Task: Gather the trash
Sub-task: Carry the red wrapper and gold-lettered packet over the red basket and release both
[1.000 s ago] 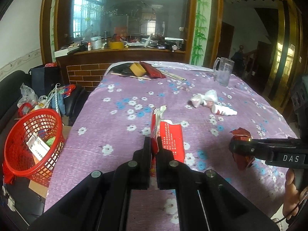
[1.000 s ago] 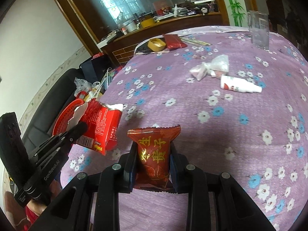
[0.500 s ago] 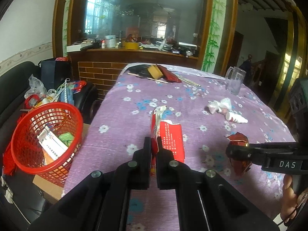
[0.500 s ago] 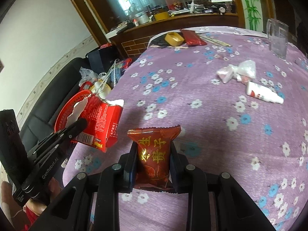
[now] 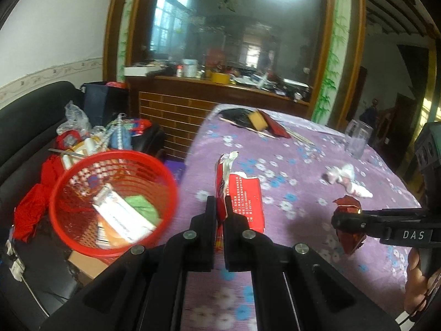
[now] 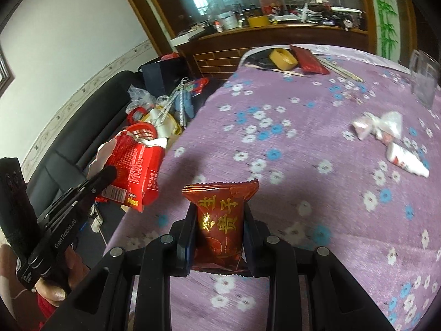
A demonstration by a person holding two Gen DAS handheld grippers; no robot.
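Trash is clamped in both tongs: the left tongs [image 5: 217,207] pinch the torn red packet [image 5: 242,201] by its thin edge, and the right tongs [image 6: 217,220] grasp the dark red snack wrapper [image 6: 220,220], both above the worktop [image 6: 303,138] near its left edge. The packet hangs by a sliver and could slip or tear free short of the red basket [image 5: 115,204] just beyond that edge. The air between is open, though clutter crowds the basket's far side.
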